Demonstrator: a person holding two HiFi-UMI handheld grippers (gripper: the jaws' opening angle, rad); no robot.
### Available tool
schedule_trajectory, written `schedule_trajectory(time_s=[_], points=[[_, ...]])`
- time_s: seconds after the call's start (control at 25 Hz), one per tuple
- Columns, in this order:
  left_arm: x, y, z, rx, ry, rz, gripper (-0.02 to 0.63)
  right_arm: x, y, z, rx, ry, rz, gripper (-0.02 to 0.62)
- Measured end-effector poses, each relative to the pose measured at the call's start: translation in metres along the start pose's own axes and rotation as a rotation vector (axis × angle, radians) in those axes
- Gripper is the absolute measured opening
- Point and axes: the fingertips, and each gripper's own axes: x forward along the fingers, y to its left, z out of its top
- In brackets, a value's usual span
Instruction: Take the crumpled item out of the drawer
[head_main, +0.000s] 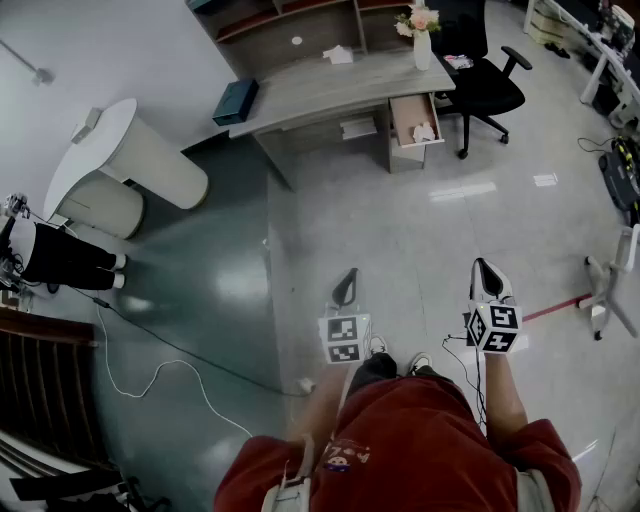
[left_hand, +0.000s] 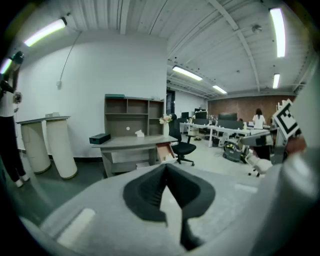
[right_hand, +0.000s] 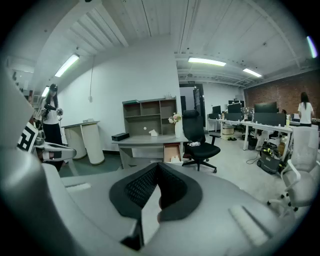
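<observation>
Two tools hang low over the floor, the left tool (head_main: 346, 285) and the right tool (head_main: 487, 275). Each has its jaws closed tip to tip with nothing between them. Each carries a cube with black-and-white square markers, and no letters can be read on them. A small print on the person's red top (head_main: 345, 458) is too small to read.

Well apart from both tools, a drawer (head_main: 408, 112) stands pulled out under the right end of the tabletop (head_main: 330, 85). The crumpled item (head_main: 424, 131), pale, lies inside it towards the front. On the tabletop are a white vase (head_main: 422, 50) holding flowers (head_main: 418, 18), a dark box (head_main: 236, 101) at the left end, and a white wad (head_main: 338, 54). A black chair (head_main: 490, 90) stands just beside the drawer.
</observation>
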Motion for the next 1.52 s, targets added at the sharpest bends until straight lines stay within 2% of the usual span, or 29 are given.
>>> schedule_trajectory(time_s=[0.52, 1.12, 1.52], points=[[0.000, 0.045, 0.014, 0.000, -0.037, 0.001, -0.003, 0.025, 0.045, 0.017, -0.009, -0.035, 0.007, 0.002], [0.018, 0.115, 0.017, 0.005, -0.057, -0.023, -0.003, 0.068, 0.097, 0.021, 0.044, -0.056, -0.015, 0.002], [0.035, 0.133, 0.016, -0.013, -0.052, -0.034, -0.003, 0.091, 0.102, 0.020, 0.059, -0.039, -0.027, 0.002]])
